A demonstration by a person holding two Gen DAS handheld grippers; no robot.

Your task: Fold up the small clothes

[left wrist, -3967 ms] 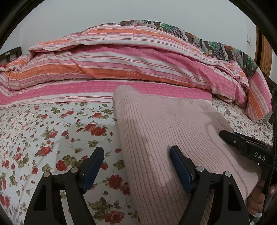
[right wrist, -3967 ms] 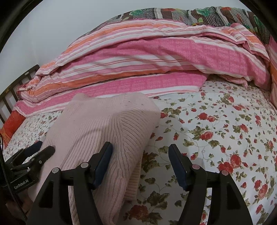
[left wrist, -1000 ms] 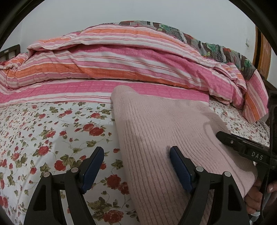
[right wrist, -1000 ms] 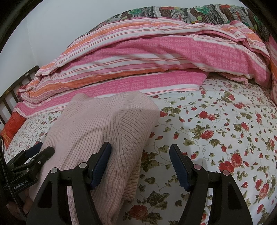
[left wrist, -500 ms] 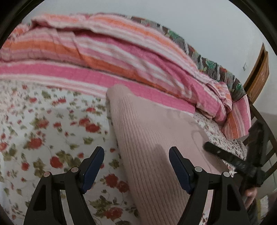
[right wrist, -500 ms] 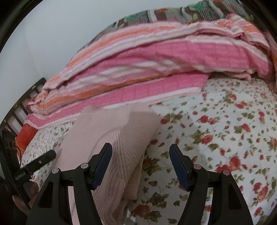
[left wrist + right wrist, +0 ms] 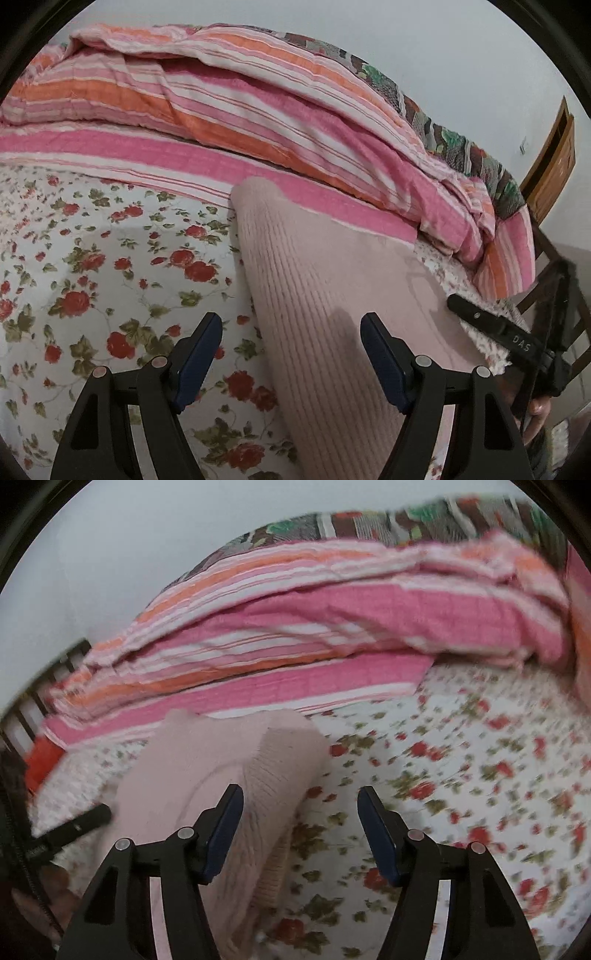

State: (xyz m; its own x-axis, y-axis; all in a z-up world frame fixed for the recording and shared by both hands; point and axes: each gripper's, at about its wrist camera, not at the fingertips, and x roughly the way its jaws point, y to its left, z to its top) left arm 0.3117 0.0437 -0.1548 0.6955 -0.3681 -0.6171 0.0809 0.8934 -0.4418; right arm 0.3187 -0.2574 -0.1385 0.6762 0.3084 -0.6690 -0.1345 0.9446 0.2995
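The pink ribbed sweater [image 7: 332,295] lies folded into a thick oblong on the floral bed sheet [image 7: 92,258], its far end just short of the striped quilt [image 7: 258,122] piled along the back of the bed. In my right wrist view the same sweater [image 7: 221,768] shows a ribbed hem sticking out along its near right edge, so the layers are stacked but not perfectly flush.

My left gripper [image 7: 291,354] has its fingers spread wide, holding nothing, straddling the sweater's left edge. My right gripper [image 7: 299,830] is equally wide and empty, with its left finger over the sweater and its right finger over bare sheet. The right view is smeared, so I judge that hand is moving.

The risk I see is snagging. A finger [image 7: 221,834] this close to loose knit could catch a rib or that protruding hem and drag the top layer off, undoing the fold. The soft mattress gives too, so pressing down to smooth could tilt the bundle and let it slump open. Nudging it backward could push it under the quilt.
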